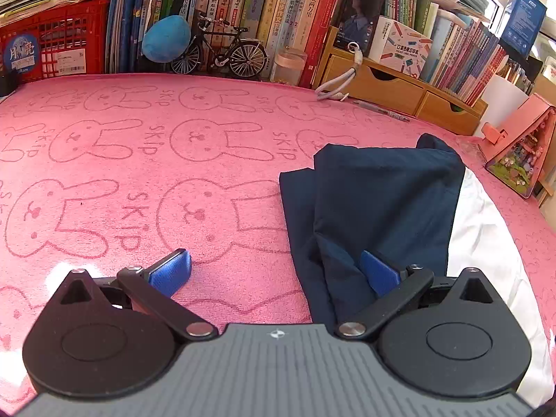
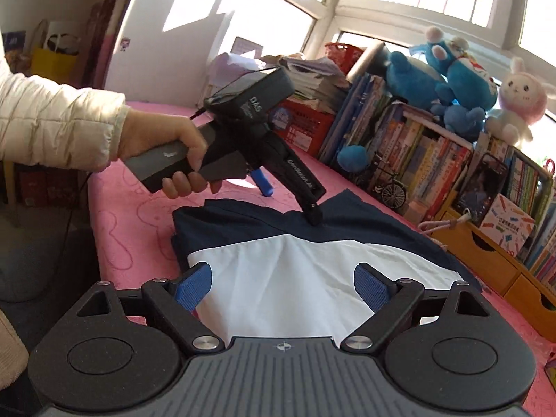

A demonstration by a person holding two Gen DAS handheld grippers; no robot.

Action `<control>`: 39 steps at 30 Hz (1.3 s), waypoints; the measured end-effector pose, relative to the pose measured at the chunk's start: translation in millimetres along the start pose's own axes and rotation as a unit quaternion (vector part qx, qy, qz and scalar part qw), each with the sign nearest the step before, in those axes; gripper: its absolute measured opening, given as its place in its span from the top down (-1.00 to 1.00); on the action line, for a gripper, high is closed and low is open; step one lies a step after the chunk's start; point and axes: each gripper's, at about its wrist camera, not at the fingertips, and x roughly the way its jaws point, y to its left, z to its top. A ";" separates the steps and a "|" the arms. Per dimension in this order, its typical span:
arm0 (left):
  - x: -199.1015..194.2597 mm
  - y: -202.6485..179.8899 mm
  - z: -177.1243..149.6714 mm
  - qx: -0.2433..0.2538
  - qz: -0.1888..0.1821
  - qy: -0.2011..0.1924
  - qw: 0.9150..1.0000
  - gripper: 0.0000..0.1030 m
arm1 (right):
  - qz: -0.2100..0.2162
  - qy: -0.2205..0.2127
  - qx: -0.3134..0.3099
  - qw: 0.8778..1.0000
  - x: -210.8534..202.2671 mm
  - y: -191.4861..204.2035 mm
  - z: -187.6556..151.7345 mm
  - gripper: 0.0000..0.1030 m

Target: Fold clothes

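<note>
Through the left wrist camera I see my left gripper [image 1: 274, 271] low over the surface [image 1: 139, 173], which is covered by a pink rabbit-print cloth. Its jaws are spread wide with nothing between them. The left blue pad [image 1: 170, 272] sits over bare pink cloth; the right pad [image 1: 378, 272] lies over the navy fabric of the folded garment [image 1: 382, 201]. That garment lies on the surface to the right of the gripper, navy part bunched in folds, with a white part showing along its far right edge. Behind the garment, at the back of the surface, stand a model bicycle [image 1: 222, 50], a row of books [image 1: 264, 10] and a wooden drawer unit [image 1: 399, 87].

From the right wrist camera, my right gripper [image 2: 281, 286] hovers over the white panel of the garment [image 2: 288, 278], jaws spread apart and gripping nothing. The navy part lies beyond the white panel. Past it I see the left gripper [image 2: 292, 205] held by a hand [image 2: 166, 149] in a pale quilted sleeve [image 2: 52, 121]; its dark fingertip [image 2: 314, 217] touches the navy fabric, and one blue pad [image 2: 262, 182] shows behind, well apart from it. Plush toys [image 2: 451, 73] sit atop the bookshelf beyond the garment.
</note>
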 end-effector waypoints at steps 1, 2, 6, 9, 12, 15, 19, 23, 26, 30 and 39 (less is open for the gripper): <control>-0.8 0.5 -1.0 0.003 -0.001 -0.001 1.000 -1.00 | 0.001 0.006 -0.038 0.999 3.8 14.3 3.3 -0.74; -1.5 0.9 -1.7 0.005 -0.003 -0.003 1.000 -1.00 | 0.000 0.013 -0.071 0.997 8.7 26.8 5.9 -0.74; -4.3 4.6 -4.8 0.006 -0.012 -0.009 1.000 -1.00 | -0.024 0.021 -0.136 0.990 31.2 50.9 9.9 -0.75; -5.7 6.0 -6.1 0.011 -0.018 -0.013 1.000 -1.00 | -0.055 0.027 -0.167 0.984 46.3 57.1 15.8 -0.75; -6.8 6.7 -6.1 0.014 -0.023 -0.015 1.000 -1.00 | -0.079 0.028 -0.197 0.977 57.6 63.0 19.6 -0.82; -8.0 8.3 -5.3 0.014 -0.029 -0.016 0.999 -1.00 | -0.087 0.031 -0.206 0.974 62.8 65.1 22.9 -0.85; -9.7 9.3 -5.1 0.018 -0.034 -0.014 0.999 -1.00 | -0.093 0.055 -0.215 0.971 62.7 61.7 21.8 -0.85; -10.9 10.0 -5.5 0.021 -0.037 -0.011 0.999 -1.00 | -0.080 0.085 -0.233 0.966 68.6 56.6 25.0 -0.83; -11.9 11.8 -4.2 0.020 -0.041 -0.005 0.999 -1.00 | -0.067 0.098 -0.240 0.963 81.8 55.2 32.8 -0.67; -13.2 14.1 -2.6 0.017 -0.047 0.002 0.999 -1.00 | -0.016 0.143 -0.139 0.980 94.7 33.1 45.5 0.34; -20.5 41.0 8.9 -0.101 -0.152 0.089 0.979 -1.00 | -0.109 0.060 -0.053 0.991 60.3 3.3 36.8 0.68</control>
